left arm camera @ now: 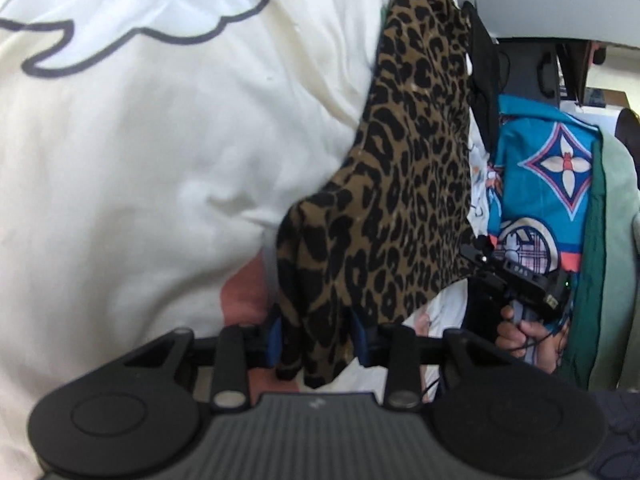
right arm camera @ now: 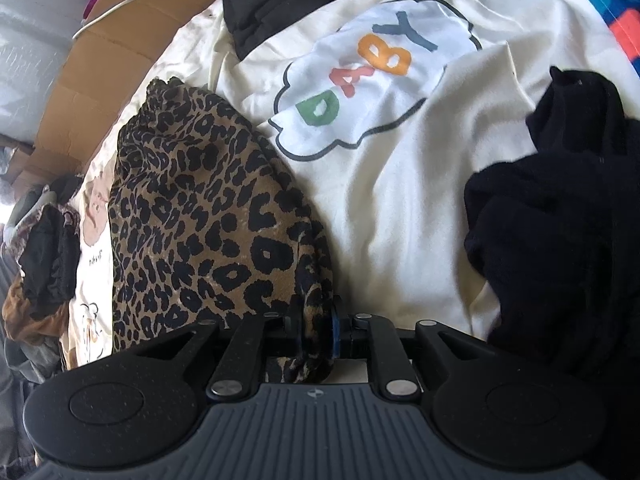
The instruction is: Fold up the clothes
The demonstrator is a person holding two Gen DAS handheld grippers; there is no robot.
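Both tools pinch one leopard-print garment point(right arm camera: 208, 216): the left tool point(left arm camera: 316, 332) grips a bunched corner, and the right tool point(right arm camera: 316, 332) clamps a rolled edge. Ahead of both tools the garment drapes across a cream sweatshirt point(right arm camera: 400, 184); a black garment point(right arm camera: 560, 216) lies to the right. Thin, limp, and light, it will likely sag and slip unless held at corners or hem.

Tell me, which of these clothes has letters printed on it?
The cream shirt: coloured letters sit in a cloud outline on it. The leopard cloth held by both grippers, and the black garment, show none.
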